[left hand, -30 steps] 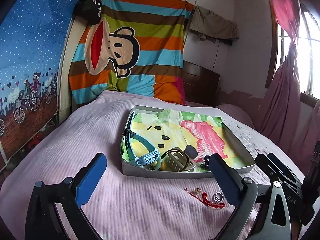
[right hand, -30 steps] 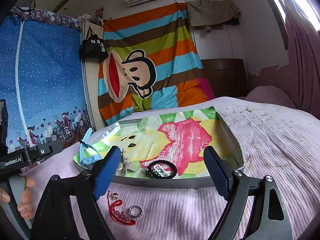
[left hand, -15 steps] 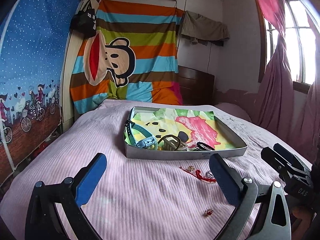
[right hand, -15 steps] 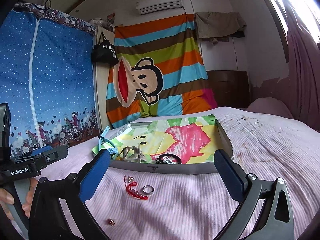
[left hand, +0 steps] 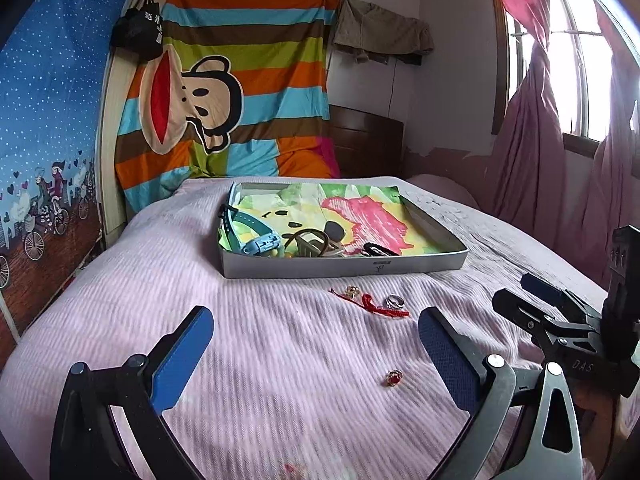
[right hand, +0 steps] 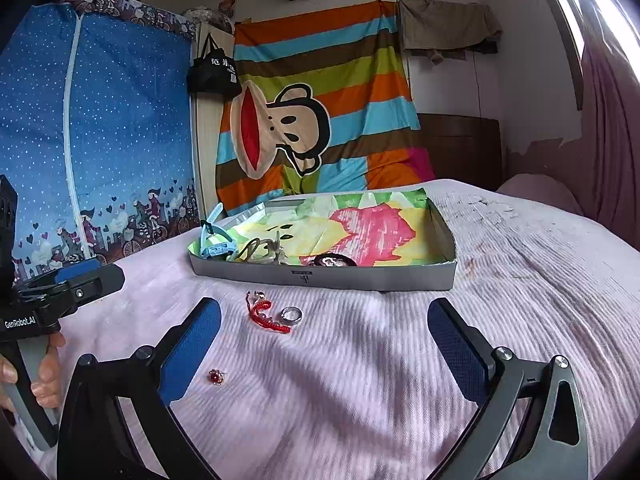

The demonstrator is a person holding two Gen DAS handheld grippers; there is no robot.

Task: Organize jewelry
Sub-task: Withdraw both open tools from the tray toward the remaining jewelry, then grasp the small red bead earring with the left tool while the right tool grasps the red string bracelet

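Observation:
A grey shallow box with a colourful paper lining sits on the pink bed and holds a blue watch, a brown hair claw and a dark bracelet. In front of it on the sheet lie a red cord bracelet, a silver ring and a red-stone ring. My left gripper is open and empty, short of these. My right gripper is open and empty, above the sheet near the red-stone ring.
The pink bedspread stretches around the box. A striped monkey blanket hangs behind the bed, a blue wardrobe cover is at the left, and pink curtains hang at the window on the right.
Both grippers have pulled back from the box, so the box looks farther away. The red-stone ring has come into view on the sheet. Both stay open.

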